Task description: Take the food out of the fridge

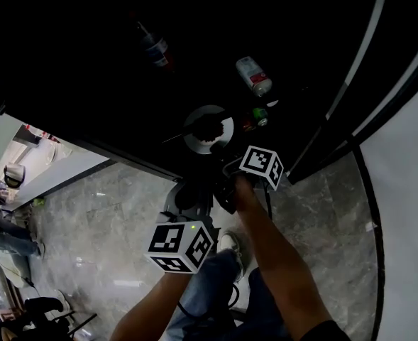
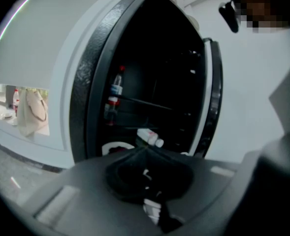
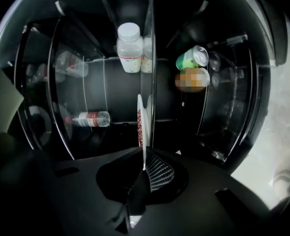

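Observation:
In the head view a white plate [image 1: 225, 129] with dark food on it stands on a shelf in the dark open fridge. My right gripper [image 1: 228, 159], below its marker cube, reaches in and is shut on the plate's near rim. The right gripper view shows the plate [image 3: 140, 119] edge-on, its rim pinched between the right gripper [image 3: 144, 162] jaws. My left gripper [image 1: 187, 197] hangs lower, outside the fridge over the floor. In its own view the left gripper [image 2: 145, 151] is shut on nothing, with the plate [image 2: 116, 146] ahead.
In the fridge lie a white bottle [image 1: 254, 75], a green can [image 1: 259, 116] and a dark bottle [image 1: 155, 48]. The right gripper view shows a small water bottle [image 3: 88, 118] lying down. The open door [image 1: 400, 119] stands at the right. Grey marble floor [image 1: 102, 212] lies below.

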A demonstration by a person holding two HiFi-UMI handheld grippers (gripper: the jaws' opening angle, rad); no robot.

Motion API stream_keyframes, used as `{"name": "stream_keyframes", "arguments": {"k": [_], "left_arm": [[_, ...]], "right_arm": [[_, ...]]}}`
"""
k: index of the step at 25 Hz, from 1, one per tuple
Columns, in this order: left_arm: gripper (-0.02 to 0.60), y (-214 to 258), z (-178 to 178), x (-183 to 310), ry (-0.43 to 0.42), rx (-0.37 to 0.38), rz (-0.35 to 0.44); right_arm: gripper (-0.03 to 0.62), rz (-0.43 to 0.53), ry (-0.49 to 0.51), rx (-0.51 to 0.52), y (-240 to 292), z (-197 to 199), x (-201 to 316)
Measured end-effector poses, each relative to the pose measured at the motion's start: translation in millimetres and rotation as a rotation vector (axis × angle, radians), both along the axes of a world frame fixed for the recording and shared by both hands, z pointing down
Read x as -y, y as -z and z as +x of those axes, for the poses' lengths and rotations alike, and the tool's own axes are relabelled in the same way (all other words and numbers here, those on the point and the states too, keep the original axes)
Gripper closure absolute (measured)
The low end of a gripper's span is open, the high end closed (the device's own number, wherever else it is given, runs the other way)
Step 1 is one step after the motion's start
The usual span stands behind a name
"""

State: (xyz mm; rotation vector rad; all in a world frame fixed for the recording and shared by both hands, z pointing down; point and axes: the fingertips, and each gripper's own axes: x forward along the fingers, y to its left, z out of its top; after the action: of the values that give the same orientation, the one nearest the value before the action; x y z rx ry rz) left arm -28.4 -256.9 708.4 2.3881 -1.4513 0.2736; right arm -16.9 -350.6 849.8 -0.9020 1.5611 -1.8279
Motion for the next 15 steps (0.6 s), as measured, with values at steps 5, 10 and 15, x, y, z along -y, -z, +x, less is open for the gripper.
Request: {"name": "stream_keyframes", "arguments": {"k": [5,10,15], "left_arm": [[0.58,3.3,-1.9,-2.8,0.007,-0.003,0.001],[0.58,11.3,-1.5,-8.8,0.012,-0.005,-0.01],[0.58,29.2,3.8,-31.2,0.032,-0.015,-0.042]], "right_arm": [[0.585,0.052,-0.004,0.0,4.8,6.1,-7.5],[0.585,0.069,0.005,-0.012,17.6,11.9,-23.2],[0.585,0.052,0.01,-0.023,37.8,27.3,-64.1]]}}
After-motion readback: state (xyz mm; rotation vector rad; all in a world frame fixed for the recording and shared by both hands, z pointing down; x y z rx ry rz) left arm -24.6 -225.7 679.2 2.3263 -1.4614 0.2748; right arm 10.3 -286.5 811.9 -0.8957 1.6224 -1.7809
